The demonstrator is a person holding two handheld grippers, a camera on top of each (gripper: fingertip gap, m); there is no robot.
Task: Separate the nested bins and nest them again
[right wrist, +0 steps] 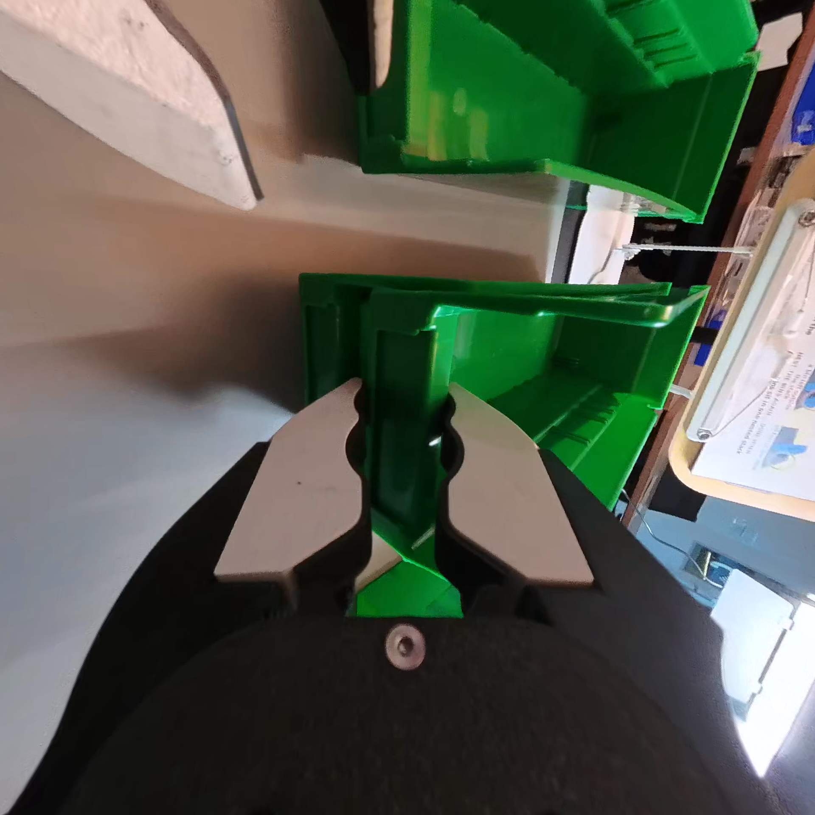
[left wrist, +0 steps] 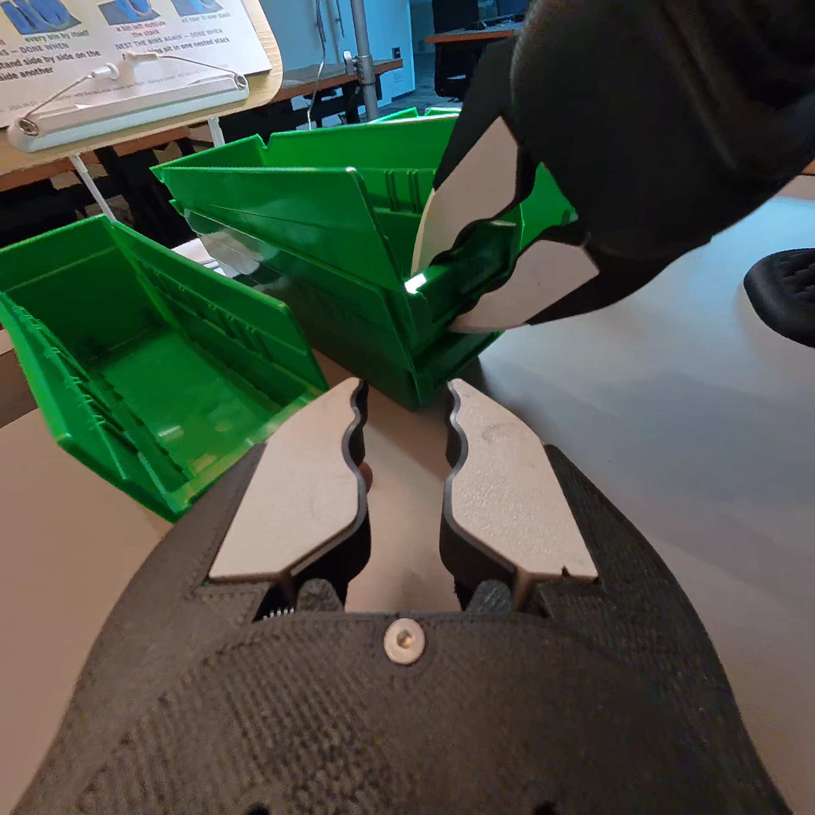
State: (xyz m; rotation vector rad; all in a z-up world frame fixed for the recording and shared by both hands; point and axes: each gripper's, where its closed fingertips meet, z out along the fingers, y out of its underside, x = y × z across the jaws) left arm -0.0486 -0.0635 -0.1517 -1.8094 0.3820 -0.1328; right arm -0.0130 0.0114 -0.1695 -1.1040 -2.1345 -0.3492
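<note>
A single green bin (left wrist: 154, 375) stands open on the table at the left; it also shows in the right wrist view (right wrist: 529, 110). Beside it is a nested stack of green bins (left wrist: 353, 335). The top bin (left wrist: 286, 207) is tilted, its front end raised out of the stack. My right gripper (left wrist: 441, 295) comes in from the upper right and is shut on that bin's front lip (right wrist: 405, 441); the right wrist view shows the gripper (right wrist: 405, 388) clamped across the lip. My left gripper (left wrist: 405, 397) is open and empty, low over the table just in front of the stack.
A board with printed sheets (left wrist: 132, 66) stands on a stand behind the bins, also in the right wrist view (right wrist: 749, 353). A black chair (left wrist: 785, 291) is at the right beyond the table (left wrist: 617, 441). A metal pole (left wrist: 366, 57) stands behind. Some 9 cm of space lies between my two pairs of fingers.
</note>
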